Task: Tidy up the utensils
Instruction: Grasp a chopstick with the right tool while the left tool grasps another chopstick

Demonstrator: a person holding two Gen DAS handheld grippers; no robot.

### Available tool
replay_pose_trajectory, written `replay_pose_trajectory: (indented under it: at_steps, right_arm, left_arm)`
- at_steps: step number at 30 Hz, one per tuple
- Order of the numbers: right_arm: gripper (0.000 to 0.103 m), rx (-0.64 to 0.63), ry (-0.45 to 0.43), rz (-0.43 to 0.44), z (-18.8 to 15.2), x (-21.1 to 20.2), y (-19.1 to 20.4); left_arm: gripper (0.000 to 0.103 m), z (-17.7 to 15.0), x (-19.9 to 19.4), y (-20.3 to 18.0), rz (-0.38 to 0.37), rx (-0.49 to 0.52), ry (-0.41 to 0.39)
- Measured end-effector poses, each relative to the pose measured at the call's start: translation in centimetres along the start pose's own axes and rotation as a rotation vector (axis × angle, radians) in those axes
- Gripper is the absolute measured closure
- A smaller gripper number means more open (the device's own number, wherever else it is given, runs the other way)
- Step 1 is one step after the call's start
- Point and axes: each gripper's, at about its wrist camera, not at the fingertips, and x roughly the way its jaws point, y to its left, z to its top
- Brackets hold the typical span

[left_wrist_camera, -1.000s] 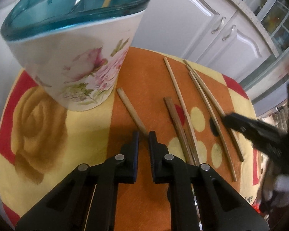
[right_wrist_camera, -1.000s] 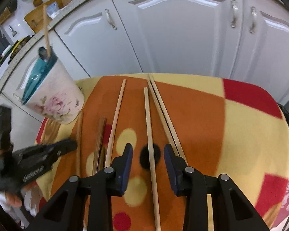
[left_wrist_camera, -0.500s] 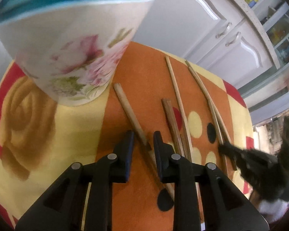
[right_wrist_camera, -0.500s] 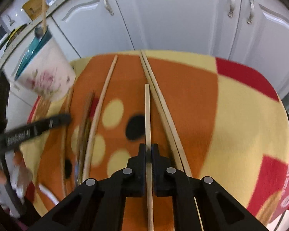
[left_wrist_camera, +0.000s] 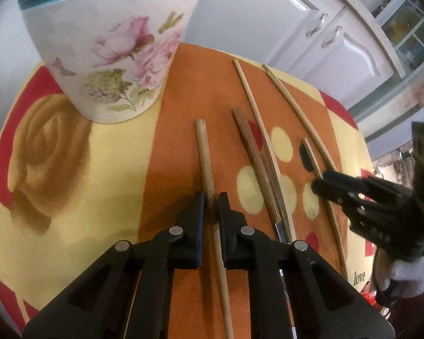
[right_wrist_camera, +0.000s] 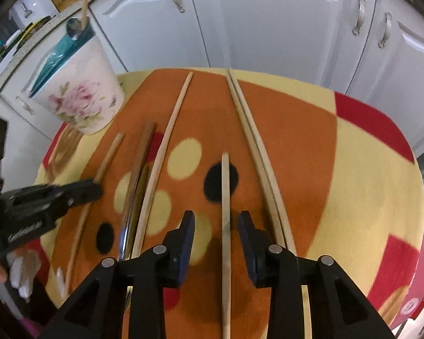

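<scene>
Location: on a low table under an orange, yellow and red cloth (right_wrist_camera: 367, 197), white cabinet doors (right_wrist_camera: 268, 22) on the far side.
Holder: floral utensil cup with teal rim (left_wrist_camera: 110, 48), upright at the far left of the cloth; in the right wrist view a spoon (right_wrist_camera: 74, 28) and one stick already stand in it.
Left gripper (left_wrist_camera: 210, 206): jaws closing, nearly together, around the leftmost chopstick (left_wrist_camera: 205, 158); whether the pads press on it yet I cannot tell.
Right gripper (right_wrist_camera: 216, 226): jaws opening, standing apart on either side of a pale chopstick (right_wrist_camera: 225, 197) that lies between them, pads clear of it.
Step in hand (judgement): picking loose sticks off the cloth to drop them into the cup; left side is the further along.
Next move calls for (judgement): a firm pinch on the left stick, a lift, a tilt towards upright, then carrying it to the far left over the teal rim. Right jaws must come together again on their stick.
Count, cloth: five light chopsticks, of which a touching pair (right_wrist_camera: 251, 130) lies far right and one long one (right_wrist_camera: 166, 138) sits left of centre.
Count, dark: a brown pair (left_wrist_camera: 251, 152) between them, metal glinting at its near end; probably two, overlap makes it uncertain.
Count, cup: one.
</scene>
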Motion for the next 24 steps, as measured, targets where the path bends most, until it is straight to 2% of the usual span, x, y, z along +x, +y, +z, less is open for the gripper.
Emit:
replay_pose_trajectory:
  at_steps: [2, 4, 5, 6, 9, 11, 13, 14, 15, 18, 21, 24]
  right_arm:
    - [0.073, 0.003, -0.008, -0.006, 0.9, 0.2, -0.2]
    - [0.081, 0.002, -0.009, -0.004, 1.5, 0.6, -0.5]
    - [0.086, -0.004, -0.017, -0.005, 1.6, 0.7, -0.6]
    - [0.09, -0.011, -0.024, -0.005, 1.7, 0.7, -0.7]
    - [0.097, -0.034, -0.031, -0.004, 2.0, 0.6, -0.6]
    - [0.097, -0.026, -0.029, 0.016, 2.2, 0.1, -0.9]
    - [0.098, -0.008, -0.051, 0.042, 2.2, -1.2, -1.6]
    - [0.098, 0.01, -0.074, 0.057, 2.2, -2.2, -1.9]
    - [0.098, 0.023, -0.092, 0.07, 1.8, -3.0, -2.1]
    - [0.098, 0.044, -0.145, 0.116, 1.6, -5.7, -2.6]
    - [0.098, 0.058, -0.208, 0.156, 1.1, -8.9, -2.8]
    - [0.098, 0.069, -0.272, 0.175, 0.9, -11.6, -2.4]
  left_arm:
    - [0.092, 0.6, 0.0, 0.2, 0.001, -0.002, -0.008]
    - [0.082, 1.3, 0.0, 0.2, 0.009, 0.0, -0.023]
    - [0.072, 1.8, 0.1, 0.0, 0.018, 0.005, -0.033]
    - [0.067, 2.0, 0.4, -0.1, 0.023, 0.011, -0.035]
    - [0.066, 2.6, 1.5, -1.1, 0.073, 0.051, -0.035]
    - [0.067, 2.8, 2.1, -2.3, 0.134, 0.115, -0.046]
    - [0.086, 2.9, 2.4, -2.8, 0.173, 0.151, -0.052]
    - [0.096, 3.1, 2.5, -2.7, 0.164, 0.156, -0.048]
    - [0.097, 3.3, 2.4, -2.3, 0.136, 0.144, -0.038]
    - [0.097, 3.8, 0.9, -1.4, 0.062, 0.103, -0.047]
    - [0.097, 4.0, -2.9, -1.0, -0.032, 0.09, -0.111]
    - [0.097, 4.0, -6.4, -1.0, -0.082, 0.106, -0.179]
